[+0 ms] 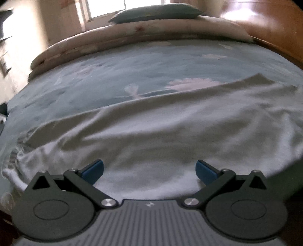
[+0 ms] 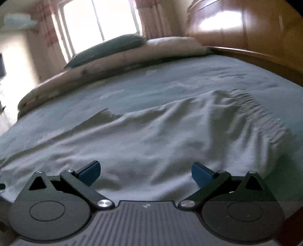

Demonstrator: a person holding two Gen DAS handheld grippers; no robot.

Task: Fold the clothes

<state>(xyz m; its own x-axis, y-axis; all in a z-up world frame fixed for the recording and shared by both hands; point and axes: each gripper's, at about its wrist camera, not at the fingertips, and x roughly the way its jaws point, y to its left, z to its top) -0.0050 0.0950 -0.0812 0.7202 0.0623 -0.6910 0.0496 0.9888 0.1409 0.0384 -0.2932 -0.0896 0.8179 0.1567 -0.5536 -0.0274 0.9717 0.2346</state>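
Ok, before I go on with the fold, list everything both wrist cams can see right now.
garment: one, pale grey-white, spread wrinkled on the near part of the bed, gathered edge at its right end
bedsheet: one, blue-green with pale pink flowers, under the garment
quilt: one, cream, rolled along the far edge
pillow: one, blue-green, on the quilt
window: one, bright, behind the bed
headboard: one, brown wood, right
left gripper: open, above the garment
right gripper: open, above the garment

Bright daylight from the blown-out window (image 2: 100,20) backlights a dim, soft, motion-blurred scene, fisheye-curved toward the edges.
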